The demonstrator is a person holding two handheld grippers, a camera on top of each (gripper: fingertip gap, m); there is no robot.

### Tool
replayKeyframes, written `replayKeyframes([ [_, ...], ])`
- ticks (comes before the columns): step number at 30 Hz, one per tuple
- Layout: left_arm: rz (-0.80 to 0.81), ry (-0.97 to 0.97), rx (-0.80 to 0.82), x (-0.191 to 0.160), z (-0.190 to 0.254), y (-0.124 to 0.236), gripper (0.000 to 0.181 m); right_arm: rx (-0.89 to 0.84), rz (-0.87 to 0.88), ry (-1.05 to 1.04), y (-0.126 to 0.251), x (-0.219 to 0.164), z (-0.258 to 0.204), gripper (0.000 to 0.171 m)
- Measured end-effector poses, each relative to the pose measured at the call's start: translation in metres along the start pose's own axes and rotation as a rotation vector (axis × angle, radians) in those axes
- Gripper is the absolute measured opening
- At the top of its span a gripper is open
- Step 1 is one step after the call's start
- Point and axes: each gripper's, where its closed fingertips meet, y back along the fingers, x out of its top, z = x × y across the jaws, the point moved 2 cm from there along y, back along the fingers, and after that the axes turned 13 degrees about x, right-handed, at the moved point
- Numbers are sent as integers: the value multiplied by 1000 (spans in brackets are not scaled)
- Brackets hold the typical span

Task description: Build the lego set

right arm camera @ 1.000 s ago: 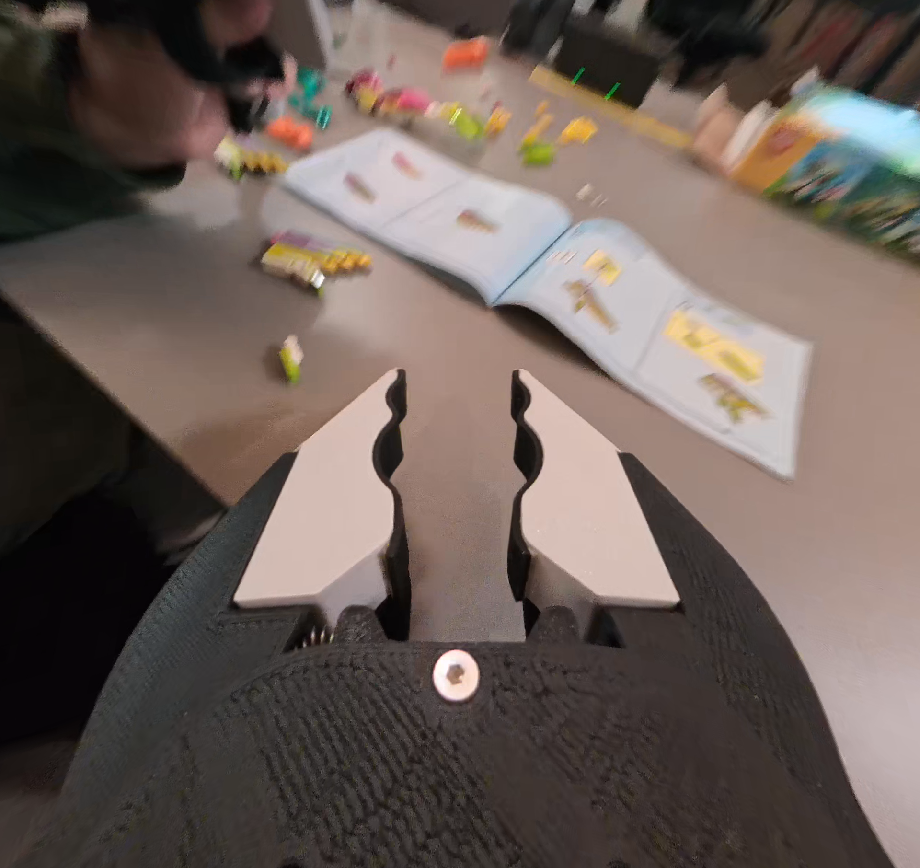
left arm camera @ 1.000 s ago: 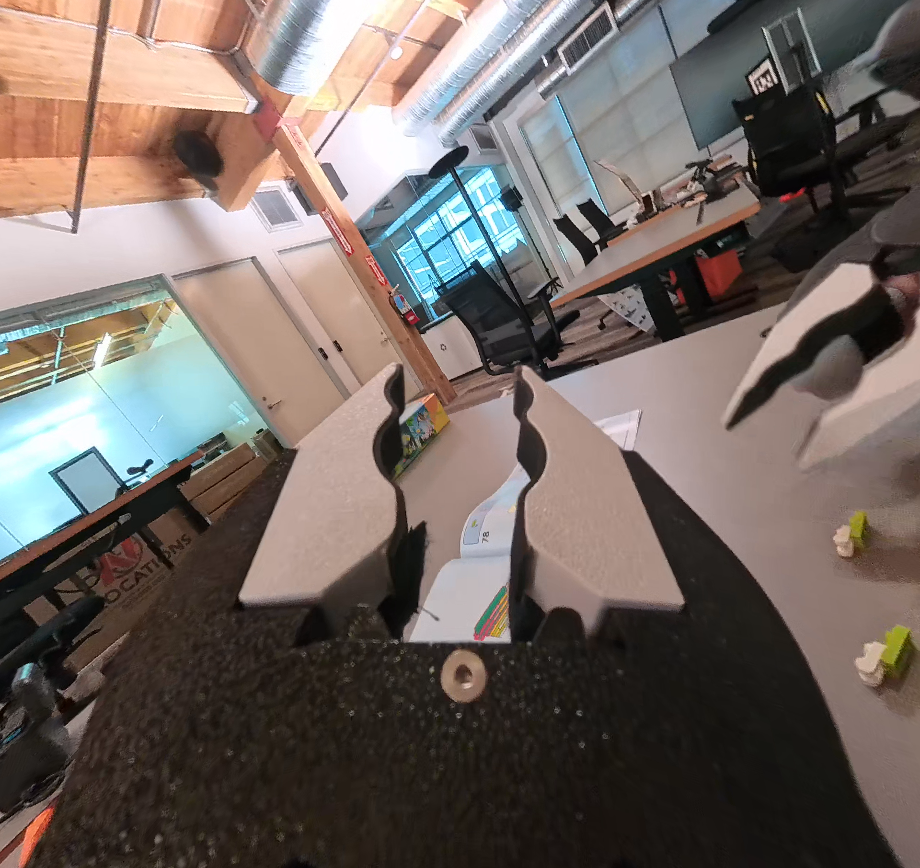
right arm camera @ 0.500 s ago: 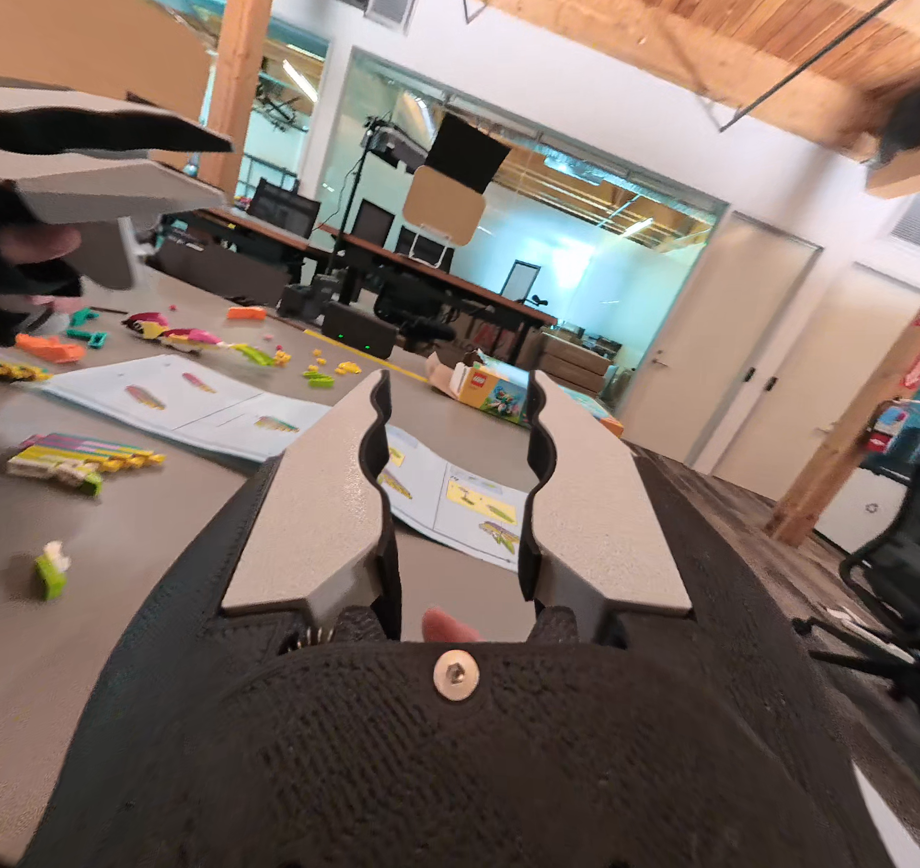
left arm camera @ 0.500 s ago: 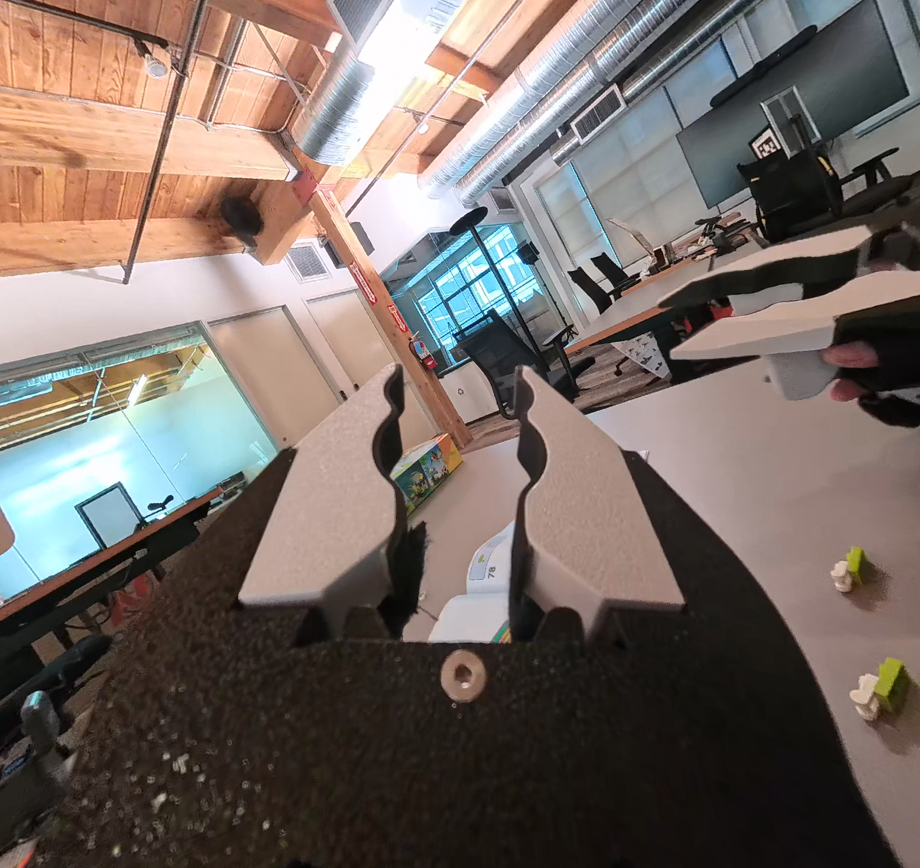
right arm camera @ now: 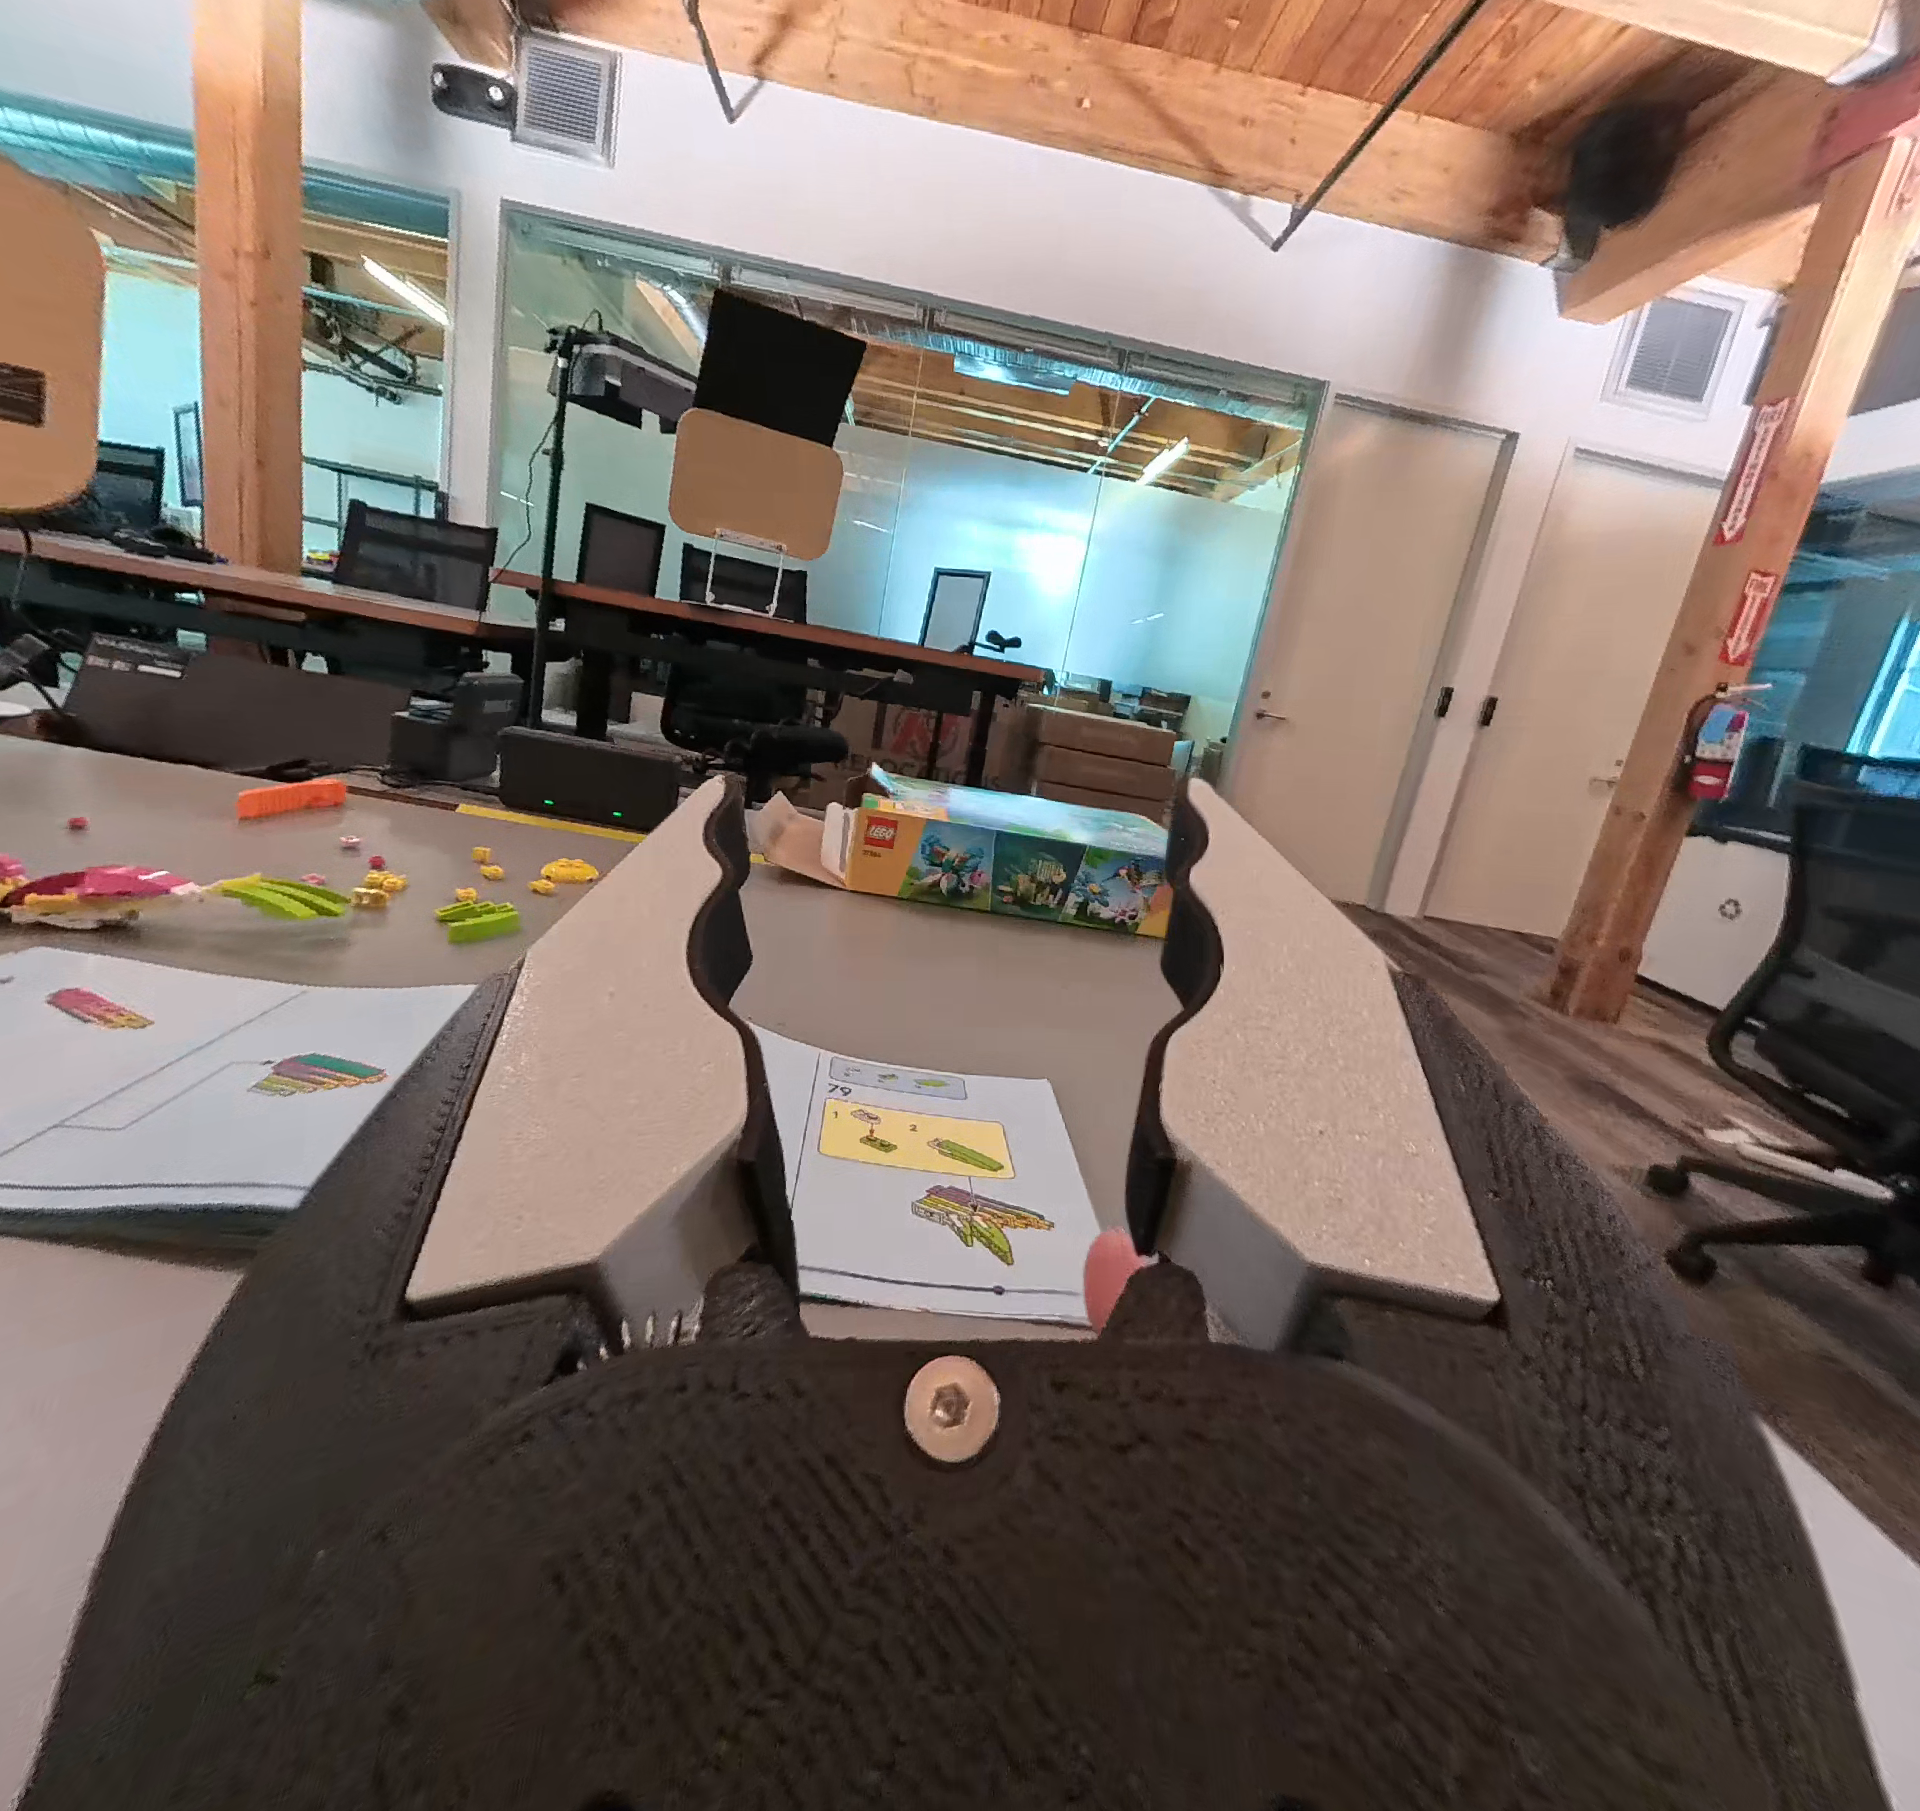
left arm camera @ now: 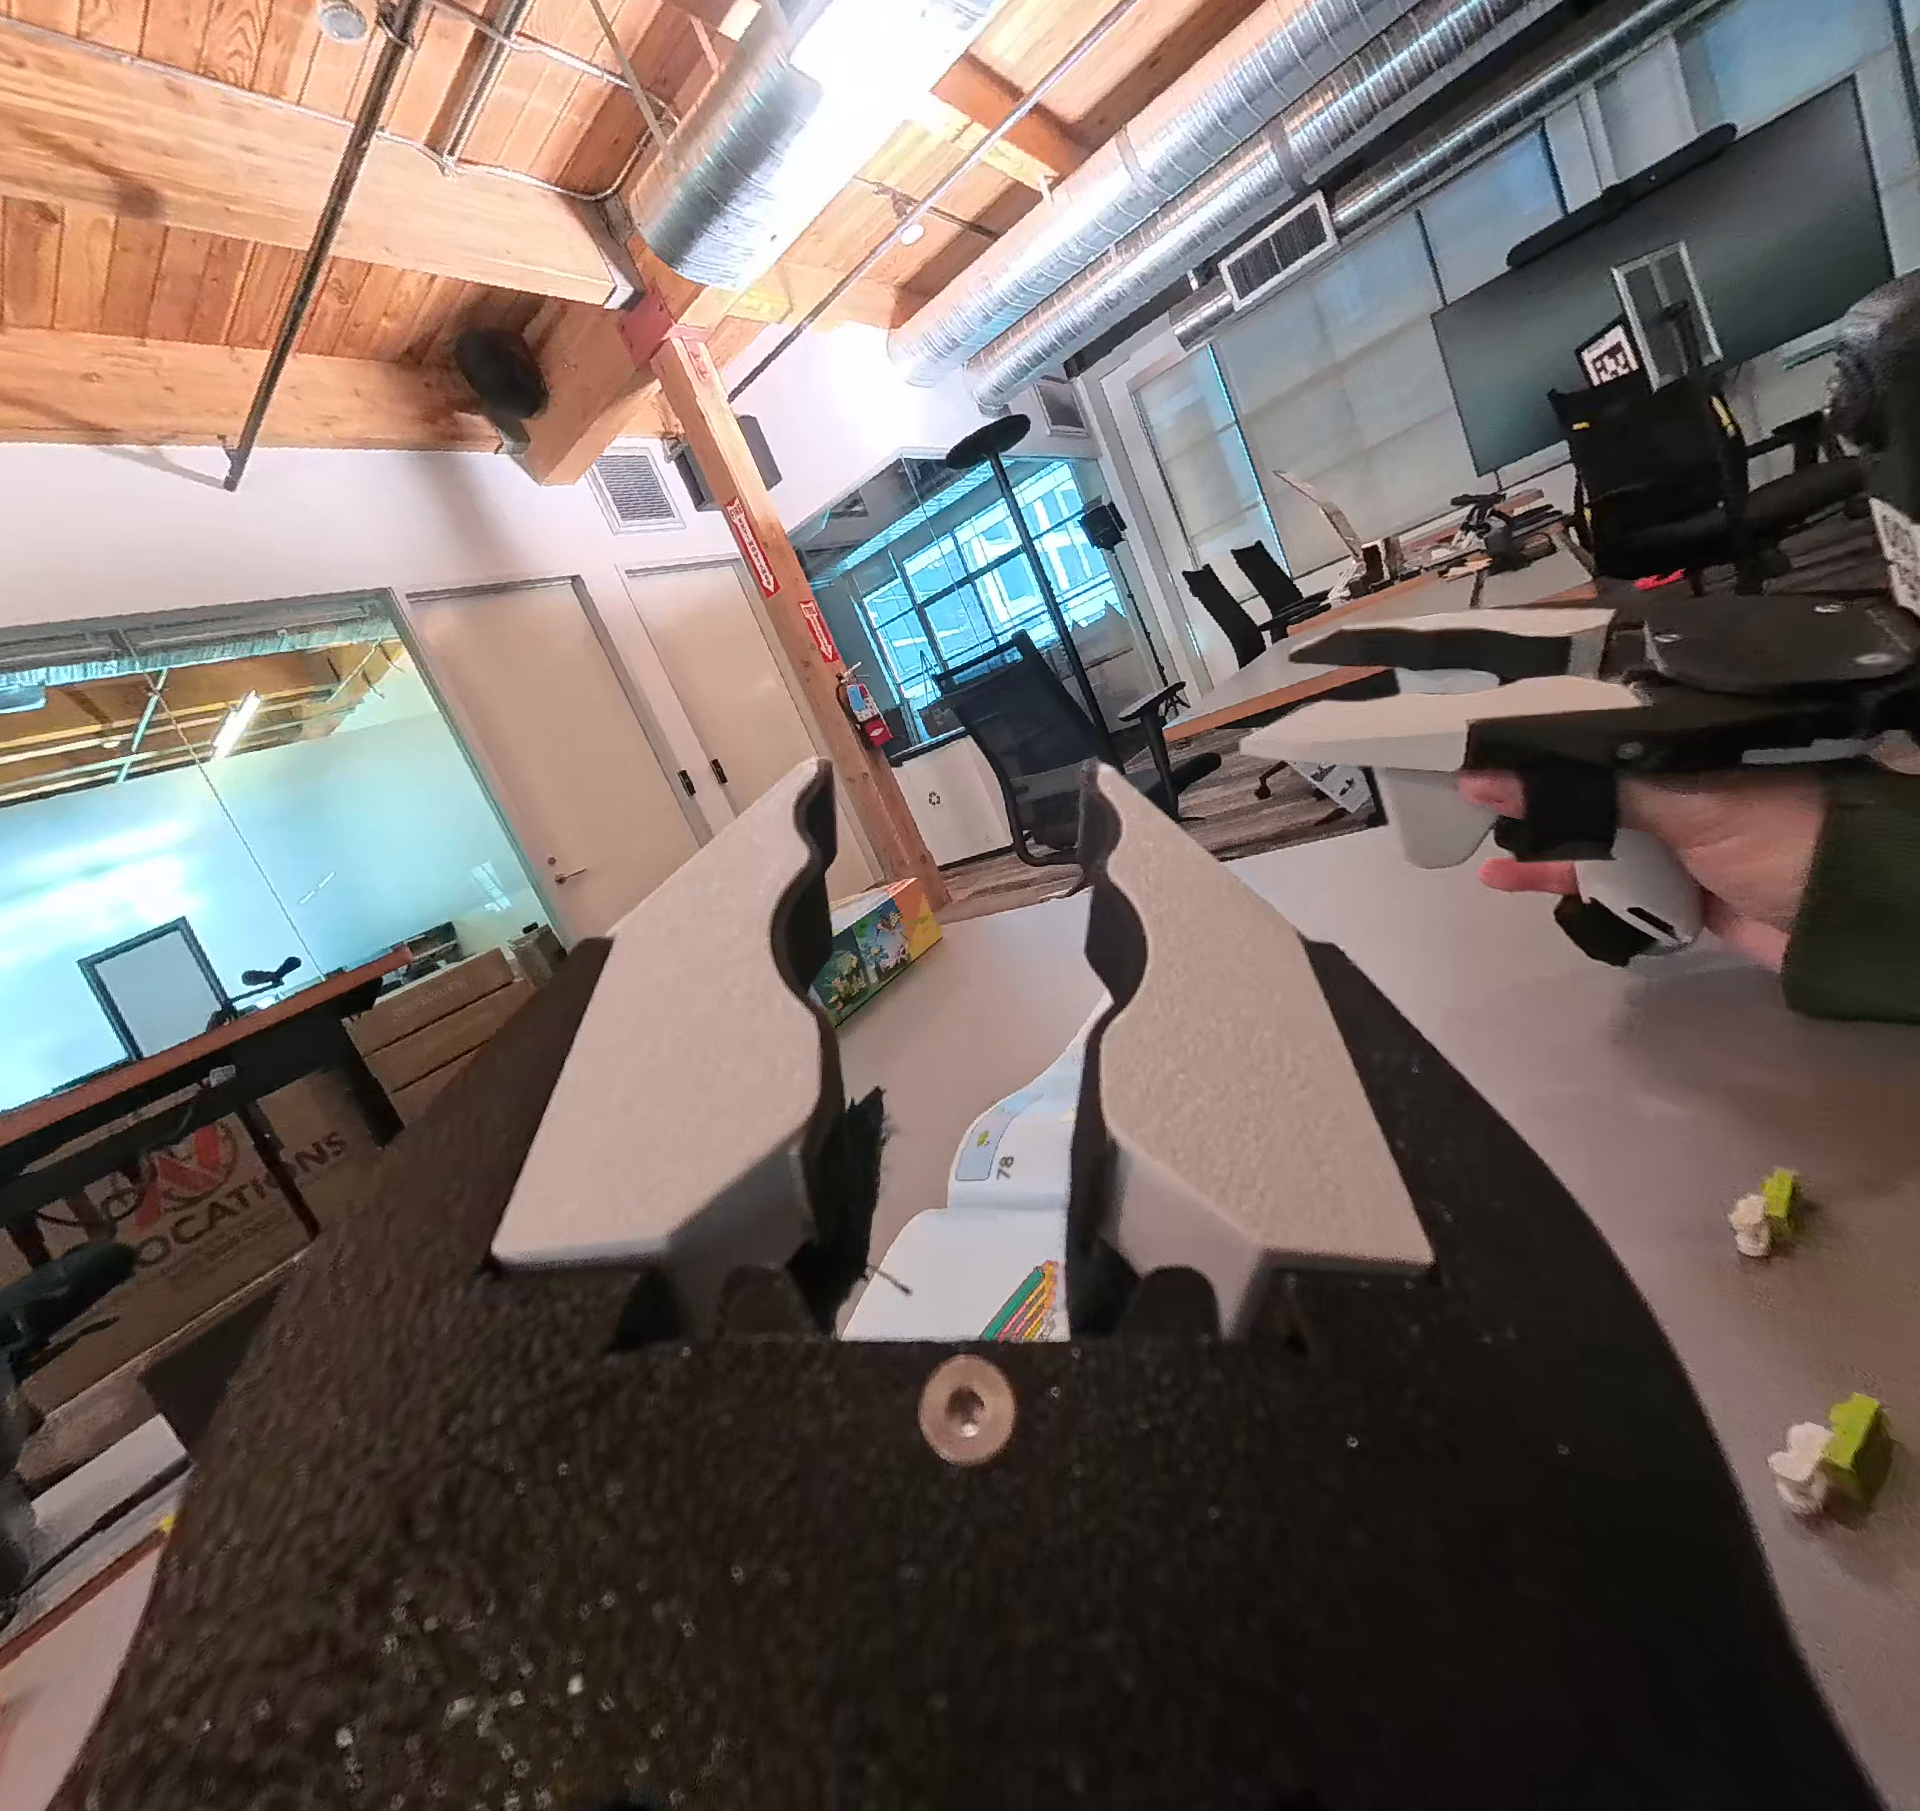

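My left gripper [left arm camera: 956, 805] is open and empty, raised above the grey table [left arm camera: 1558, 1086] and tilted up toward the room. The open instruction booklet [left arm camera: 997, 1221] shows between its fingers. Two small white-and-green lego pieces [left arm camera: 1761, 1226] [left arm camera: 1834, 1455] lie on the table to its right. My right gripper [right arm camera: 961, 826] is open wide and empty, held level above the booklet [right arm camera: 935, 1179]. It also shows in the left wrist view [left arm camera: 1403, 712], held by a hand. A pink and green partial build [right arm camera: 104, 894], lime pieces [right arm camera: 281, 894] and yellow pieces [right arm camera: 478, 920] lie far left.
The lego box [right arm camera: 997, 862] lies at the far edge of the table, also seen in the left wrist view [left arm camera: 873, 940]. An orange tool [right arm camera: 291, 797] lies at the far left. Office chairs [right arm camera: 1829, 1065] and desks [right arm camera: 727, 618] stand beyond the table.
My right gripper swung up from pointing down at the table to level, and its jaws opened wider. In the left wrist view it moved up and to the right. The left gripper tilted slightly.
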Motion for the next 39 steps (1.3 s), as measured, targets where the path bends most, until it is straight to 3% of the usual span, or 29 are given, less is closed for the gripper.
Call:
replayKeyframes([
  [10, 54, -69, -75, 25, 17, 11, 46, 61, -73, 146, -10, -5, -18, 83],
  [15, 27, -179, 8, 33, -40, 37, 45, 72, -101, 160, -13, -9, -20, 83],
  [20, -72, -225, 158, -12, -121, 64, 46, 101, -183, 251, -21, -10, -32, 71],
  [23, -71, -144, 225, -13, -149, 68, 46, 256, -409, 98, -64, -17, -65, 46],
  [26, -45, -148, 224, -12, -151, 70, 45, 541, -664, -154, -122, -40, -129, 39],
  [28, -54, -181, 192, -16, -142, 72, 44, 644, -804, -298, -156, -60, -160, 33],
  [33, -70, -171, 185, -23, -142, 73, 43, 552, -1096, -374, -203, -129, -179, 42],
  [36, -87, -154, 216, -25, -149, 73, 42, 501, -1156, -366, -210, -148, -181, 45],
  [39, -85, -135, 217, -23, -150, 73, 42, 478, -1137, -330, -216, -153, -180, 34],
])
